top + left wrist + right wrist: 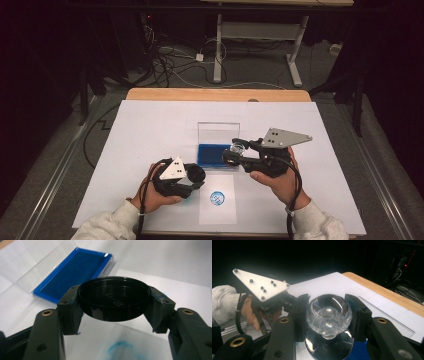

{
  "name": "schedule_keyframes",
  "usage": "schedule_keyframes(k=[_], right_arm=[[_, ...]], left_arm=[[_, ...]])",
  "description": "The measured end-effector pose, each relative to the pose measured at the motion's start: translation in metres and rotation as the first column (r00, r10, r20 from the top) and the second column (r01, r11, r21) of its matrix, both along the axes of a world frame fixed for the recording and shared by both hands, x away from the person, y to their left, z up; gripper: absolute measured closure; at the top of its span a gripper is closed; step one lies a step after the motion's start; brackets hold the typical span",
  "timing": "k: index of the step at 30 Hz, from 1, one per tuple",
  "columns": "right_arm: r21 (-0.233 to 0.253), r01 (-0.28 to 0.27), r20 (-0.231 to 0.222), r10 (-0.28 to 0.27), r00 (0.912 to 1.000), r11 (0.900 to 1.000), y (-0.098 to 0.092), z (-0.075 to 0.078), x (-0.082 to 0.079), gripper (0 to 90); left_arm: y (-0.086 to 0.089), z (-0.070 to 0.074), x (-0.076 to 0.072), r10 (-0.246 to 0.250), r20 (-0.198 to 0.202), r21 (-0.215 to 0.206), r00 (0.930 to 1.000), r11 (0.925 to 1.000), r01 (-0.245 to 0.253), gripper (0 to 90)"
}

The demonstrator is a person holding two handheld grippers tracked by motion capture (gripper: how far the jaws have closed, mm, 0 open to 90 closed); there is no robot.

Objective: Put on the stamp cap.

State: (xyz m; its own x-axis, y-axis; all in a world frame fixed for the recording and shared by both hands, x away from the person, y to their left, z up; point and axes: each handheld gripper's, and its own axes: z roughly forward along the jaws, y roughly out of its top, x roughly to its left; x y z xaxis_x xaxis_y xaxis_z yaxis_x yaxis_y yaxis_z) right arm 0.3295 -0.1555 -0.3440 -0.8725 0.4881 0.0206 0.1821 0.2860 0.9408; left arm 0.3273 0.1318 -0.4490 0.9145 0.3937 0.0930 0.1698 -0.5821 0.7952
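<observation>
While the left gripper (113,302) clamps a round black plastic lid (114,297), the right gripper (327,315) clamps a faceted clear glass stamp (328,313) over the blue ink tray (212,154) mid-table.

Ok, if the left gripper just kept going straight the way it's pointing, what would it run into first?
Probably the blue ink pad tray. The left gripper, shut on the black round cap, aims over the white paper toward it. Depth is unclear, so it might pass just right of the tray's near corner.
</observation>
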Motion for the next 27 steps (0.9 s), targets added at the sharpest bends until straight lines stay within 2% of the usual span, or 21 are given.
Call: schedule_keyframes(k=[4, 6, 11, 15, 27], right_arm=[[0.000, -0.010, 0.013, 0.010, 0.9999, 1.000, 0.008, -0.003, -0.001, 56.9], [0.000, -0.017, 0.006, 0.017, 0.9998, 1.000, 0.012, -0.004, -0.001, 56.9], [-0.014, -0.049, -0.020, 0.049, 0.9986, 0.999, 0.025, -0.013, -0.003, 56.9], [-0.032, -0.064, -0.039, 0.063, 0.9972, 0.997, 0.031, -0.021, -0.004, 56.9], [-0.040, -0.083, -0.049, 0.081, 0.9955, 0.996, 0.038, -0.033, -0.006, 56.9]], left_arm=[[-0.009, 0.002, 0.001, -0.017, 0.000, -0.019, 0.9999, 0.9997, 0.017, 36.8], [-0.014, 0.002, 0.001, -0.027, -0.010, -0.039, 0.9996, 0.9989, 0.027, 36.8], [-0.024, 0.007, -0.004, -0.045, 0.009, -0.056, 0.9989, 0.9974, 0.046, 36.8], [-0.026, 0.011, -0.006, -0.052, 0.012, -0.088, 0.9986, 0.9947, 0.053, 36.8], [-0.027, 0.015, -0.009, -0.062, 0.017, -0.129, 0.9979, 0.9896, 0.064, 36.7]])
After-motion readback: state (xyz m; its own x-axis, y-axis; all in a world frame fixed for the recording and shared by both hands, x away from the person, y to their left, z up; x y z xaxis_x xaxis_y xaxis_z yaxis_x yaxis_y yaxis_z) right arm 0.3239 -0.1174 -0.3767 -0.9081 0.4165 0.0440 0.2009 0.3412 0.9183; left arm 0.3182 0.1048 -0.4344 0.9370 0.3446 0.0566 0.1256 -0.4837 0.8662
